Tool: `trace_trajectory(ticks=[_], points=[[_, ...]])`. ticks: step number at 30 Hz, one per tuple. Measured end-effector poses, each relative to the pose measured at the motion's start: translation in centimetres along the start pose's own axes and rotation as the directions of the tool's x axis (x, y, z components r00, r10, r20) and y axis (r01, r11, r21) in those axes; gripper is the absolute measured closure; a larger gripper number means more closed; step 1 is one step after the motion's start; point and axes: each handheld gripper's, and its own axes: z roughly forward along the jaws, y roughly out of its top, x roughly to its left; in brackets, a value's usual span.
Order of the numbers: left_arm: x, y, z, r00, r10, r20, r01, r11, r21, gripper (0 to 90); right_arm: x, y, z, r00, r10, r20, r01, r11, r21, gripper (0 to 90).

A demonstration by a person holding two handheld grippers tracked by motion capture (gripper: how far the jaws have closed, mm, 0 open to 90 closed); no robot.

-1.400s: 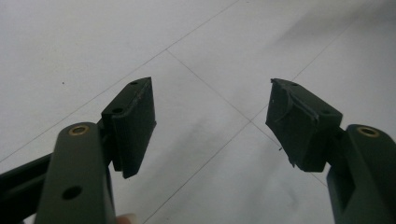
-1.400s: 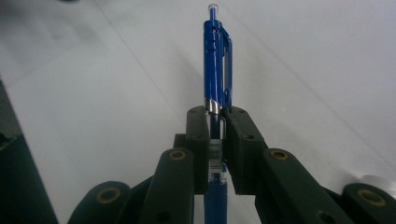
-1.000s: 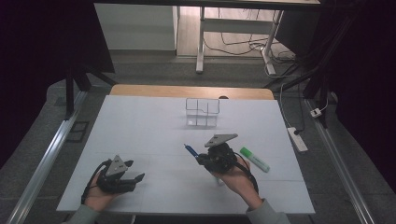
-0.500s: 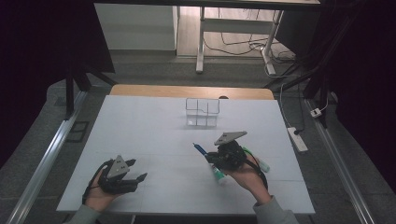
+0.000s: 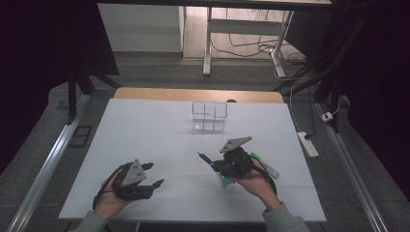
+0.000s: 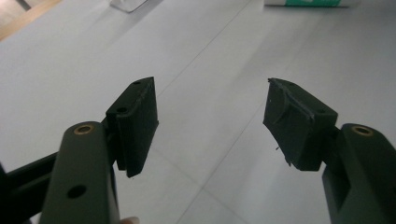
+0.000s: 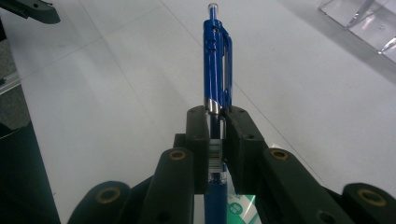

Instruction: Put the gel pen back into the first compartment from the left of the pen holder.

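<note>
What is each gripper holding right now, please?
Left gripper: open, nothing between its jaws.
Right gripper: shut on the blue pen.

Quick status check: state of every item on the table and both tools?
Blue pen: clamped in the right tool, lifted off the table.
Right tool: shut on the pen.
Left tool: open, nothing between its jaws; they have just been closing a little.
Green marker: lying flat on the table beside the right hand.
Clear organizer: upright; looks empty.
</note>
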Motion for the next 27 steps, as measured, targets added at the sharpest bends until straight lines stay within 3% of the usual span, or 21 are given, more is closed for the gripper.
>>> trace_trajectory(ticks=[16, 27], points=[[-1.5, 3.4, 1.8, 0.9928, 0.117, 0.024, -0.117, 0.9931, 0.001, 32.7, 0.3, 0.1, 0.8, 0.9986, 0.002, -0.052, -0.001, 1.0, 0.023, 79.8], [-1.4, 4.3, 3.0, 0.9911, 0.128, 0.037, -0.128, 0.9916, 0.017, 30.7, 0.6, 0.1, 1.5, 0.9965, 0.006, -0.083, -0.002, 0.999, 0.046, 79.8]])
